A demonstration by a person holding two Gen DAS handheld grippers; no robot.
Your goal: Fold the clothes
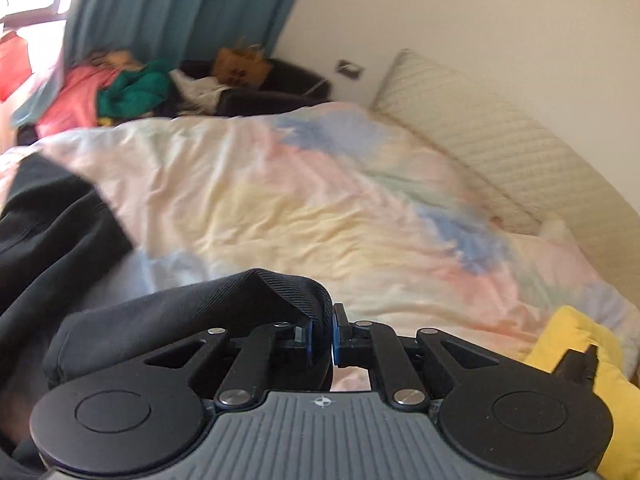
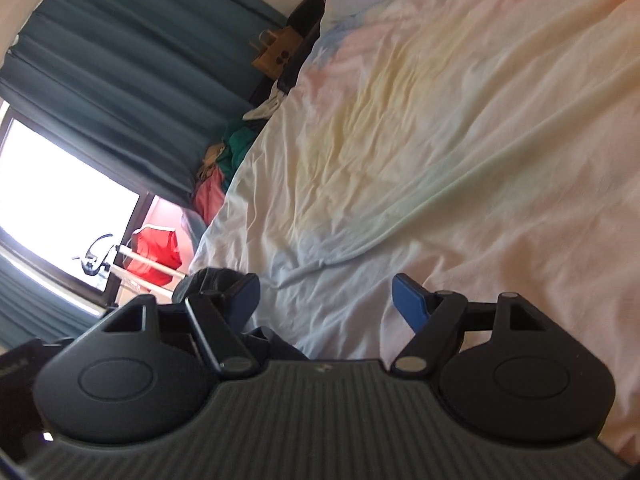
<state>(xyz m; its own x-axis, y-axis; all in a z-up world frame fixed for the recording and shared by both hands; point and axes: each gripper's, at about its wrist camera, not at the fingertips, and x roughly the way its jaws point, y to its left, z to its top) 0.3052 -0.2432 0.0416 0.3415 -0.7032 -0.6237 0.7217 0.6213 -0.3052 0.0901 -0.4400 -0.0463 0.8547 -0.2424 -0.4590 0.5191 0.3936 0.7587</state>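
Note:
A black garment (image 1: pixel 60 220) lies over the left part of a pastel bedcover (image 1: pixel 320 200). My left gripper (image 1: pixel 322 332) is shut on a ribbed hem of the black garment, which arches up from the blue pads and drapes left over the gripper body. In the right wrist view the camera is rolled sideways; my right gripper (image 2: pixel 326 300) is open above the bedcover (image 2: pixel 440 140) with nothing between its blue pads. A small dark piece of the garment (image 2: pixel 208 278) shows just behind its left finger.
A quilted cream pillow (image 1: pixel 480 132) lies against the white wall at the right. A yellow cloth (image 1: pixel 580 348) sits at the lower right. A pile of pink and green clothes (image 1: pixel 120 92) and a dark chair lie beyond the bed, below teal curtains (image 1: pixel 180 4).

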